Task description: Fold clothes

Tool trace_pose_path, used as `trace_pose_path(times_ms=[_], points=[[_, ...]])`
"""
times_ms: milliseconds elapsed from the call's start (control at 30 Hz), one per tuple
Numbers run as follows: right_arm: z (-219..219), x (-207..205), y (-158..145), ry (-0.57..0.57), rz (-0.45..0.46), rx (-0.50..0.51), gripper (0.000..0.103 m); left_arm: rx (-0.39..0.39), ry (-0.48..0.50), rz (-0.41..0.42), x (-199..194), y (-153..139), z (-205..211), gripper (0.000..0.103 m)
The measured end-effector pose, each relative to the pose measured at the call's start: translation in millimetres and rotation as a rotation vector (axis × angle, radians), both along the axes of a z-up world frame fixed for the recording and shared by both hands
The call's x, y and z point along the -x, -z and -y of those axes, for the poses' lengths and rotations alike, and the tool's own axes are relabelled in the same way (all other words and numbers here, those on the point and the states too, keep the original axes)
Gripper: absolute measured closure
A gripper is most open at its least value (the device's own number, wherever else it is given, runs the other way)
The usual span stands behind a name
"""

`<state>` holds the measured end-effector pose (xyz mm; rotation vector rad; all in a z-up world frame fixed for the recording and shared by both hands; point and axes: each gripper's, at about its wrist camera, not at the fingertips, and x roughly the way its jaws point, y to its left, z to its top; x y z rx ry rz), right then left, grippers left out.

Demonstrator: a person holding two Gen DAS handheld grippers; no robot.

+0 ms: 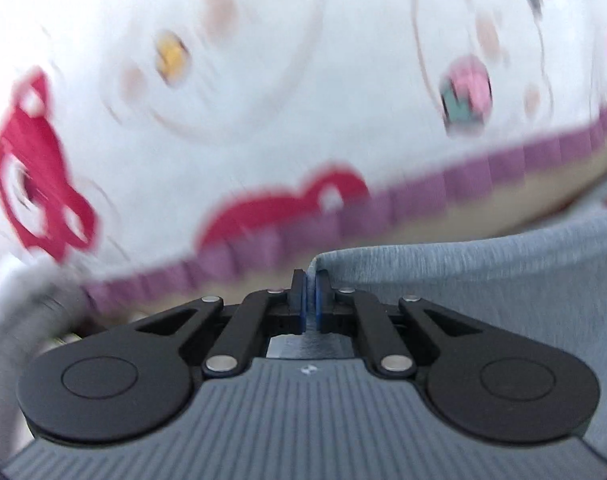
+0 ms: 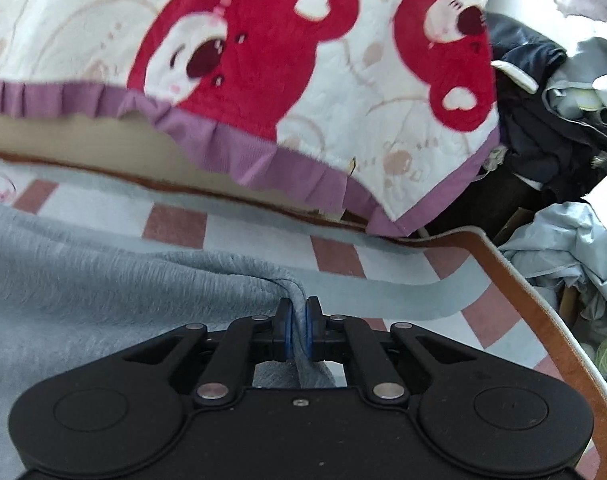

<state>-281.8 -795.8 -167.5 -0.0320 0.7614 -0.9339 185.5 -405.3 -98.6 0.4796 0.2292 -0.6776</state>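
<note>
A soft grey-blue garment (image 2: 83, 280) lies spread over the checked surface. In the right wrist view my right gripper (image 2: 298, 310) is shut on a raised fold of this garment, and the cloth runs back between its blue pads. In the left wrist view my left gripper (image 1: 310, 284) is shut on a thin edge of the same grey-blue garment (image 1: 483, 280), whose corner stands up just above the fingertips and spreads to the right. The left view is blurred by motion.
A white quilt with red bear prints and a purple ruffle (image 2: 263, 80) lies beyond the garment, also seen in the left view as the quilt (image 1: 223, 100). A brown-edged checked surface (image 2: 515, 280) curves on the right, with a pile of dark and pale clothes (image 2: 563, 140) past it.
</note>
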Motion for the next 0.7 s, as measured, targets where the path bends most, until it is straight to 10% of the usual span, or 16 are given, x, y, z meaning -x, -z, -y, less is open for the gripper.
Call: trace_pose_path(times_ms=[433,567,700], points=[[-34,44,-44,-0.052,0.165,0.123,0.097,0.263,-0.020,0.181,96,-127,-104,0.099],[-33,38,-44,-0.025,0.158,0.144,0.097,0.194,0.016,0.263,101,-145,-91,0.099],[-23,35,-33,0.059,0.191,0.125,0.097,0.121,0.033,0.152,40,-132,-32,0.099]])
